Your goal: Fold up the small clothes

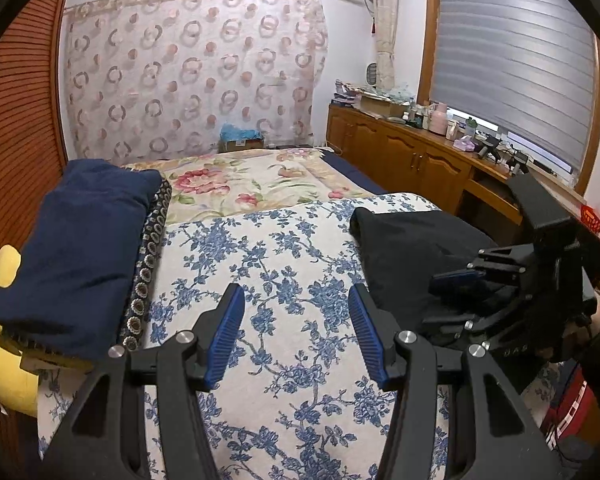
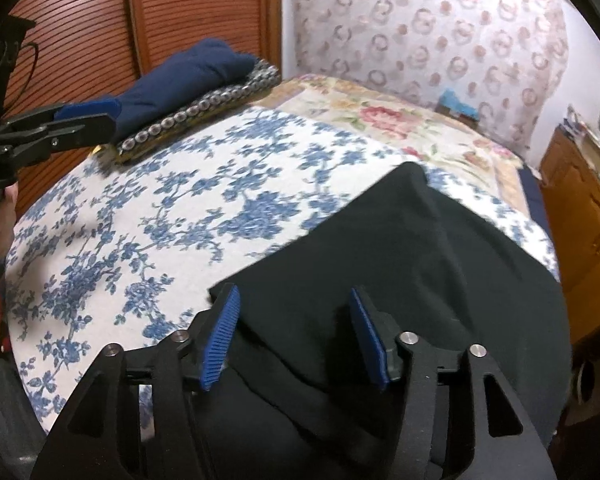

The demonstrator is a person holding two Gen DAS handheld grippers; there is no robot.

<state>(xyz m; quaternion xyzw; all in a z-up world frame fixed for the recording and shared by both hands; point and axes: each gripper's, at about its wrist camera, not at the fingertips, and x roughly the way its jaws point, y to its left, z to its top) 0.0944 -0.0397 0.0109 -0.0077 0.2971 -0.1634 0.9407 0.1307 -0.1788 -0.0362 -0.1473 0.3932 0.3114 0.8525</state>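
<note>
A black garment [image 2: 412,264] lies spread on the right side of the bed, over the blue-flowered cover [image 2: 172,208]; it also shows in the left wrist view [image 1: 404,248]. My right gripper [image 2: 296,332] is open, just above the garment's near left edge, holding nothing. It shows from the side in the left wrist view [image 1: 460,276]. My left gripper [image 1: 296,332] is open and empty over the bare flowered cover [image 1: 260,264], left of the garment. It appears at the far left in the right wrist view [image 2: 88,116].
A folded navy cloth [image 1: 76,248] lies on a patterned cloth [image 1: 148,268] at the bed's left edge, by a yellow plush toy [image 1: 4,364]. A wooden slatted wall is left. Wooden cabinets [image 1: 404,156] with clutter stand right, under a window blind.
</note>
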